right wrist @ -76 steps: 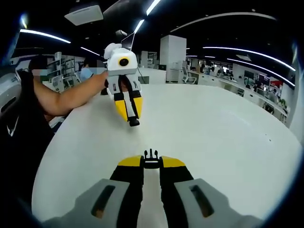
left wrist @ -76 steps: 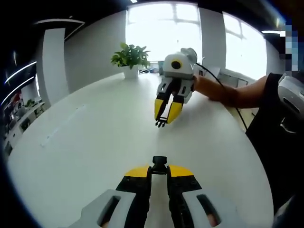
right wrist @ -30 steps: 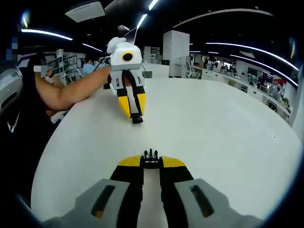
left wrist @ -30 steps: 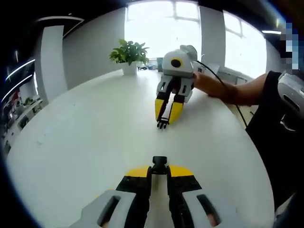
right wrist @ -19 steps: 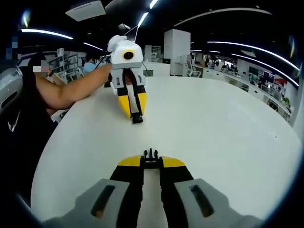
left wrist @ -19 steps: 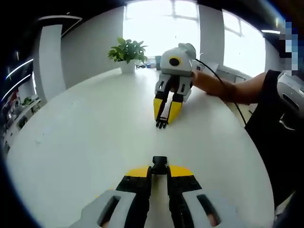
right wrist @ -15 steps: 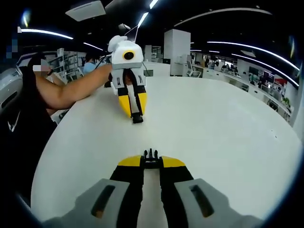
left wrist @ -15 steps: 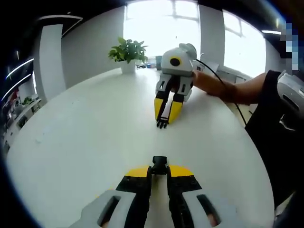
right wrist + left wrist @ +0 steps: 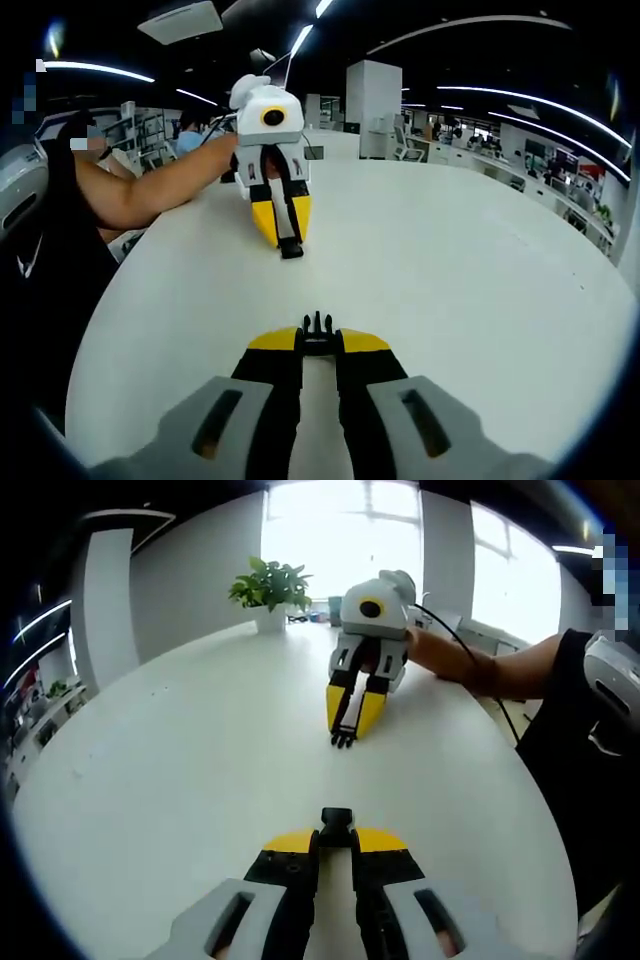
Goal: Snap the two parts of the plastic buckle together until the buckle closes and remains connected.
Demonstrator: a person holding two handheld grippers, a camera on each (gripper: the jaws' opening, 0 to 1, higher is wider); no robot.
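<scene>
Left gripper view: two tools face each other above one white desk [image 9: 180,770]. The left tool [image 9: 336,832] pinches one black buckle socket [image 9: 336,820] at its tips; the right tool [image 9: 345,735] pinches one pronged buckle plug [image 9: 343,740]. The two buckle parts are well apart, each half hidden between jaws. One potted plant [image 9: 270,592] stands far back.

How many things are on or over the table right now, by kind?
Grippers: 2, left gripper and right gripper
Buckle parts: 2, socket part and pronged part, one in each gripper
Potted plant: 1
Total: 5
</scene>
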